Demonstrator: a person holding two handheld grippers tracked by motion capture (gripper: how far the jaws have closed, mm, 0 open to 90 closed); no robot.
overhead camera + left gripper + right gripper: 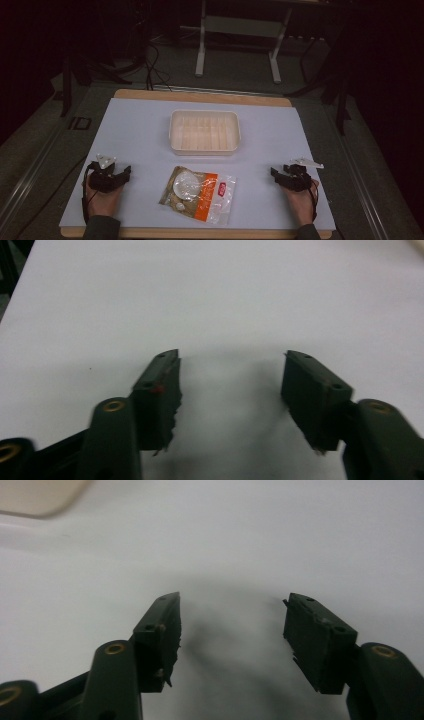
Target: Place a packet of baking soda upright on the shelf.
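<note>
Nearest the table's front edge lies the clear snack bag [199, 194], flat on the white table [140, 135]. Left of the bag, well apart, the left gripper [120, 175] rests with jaws spread and empty. Right of the bag, the right gripper [276, 175] likewise gapes empty. Beyond the bag sits a cream tray [204, 146].

Dark sleeves; each black claw [111, 172] has brass screws and a grey plate.
</note>
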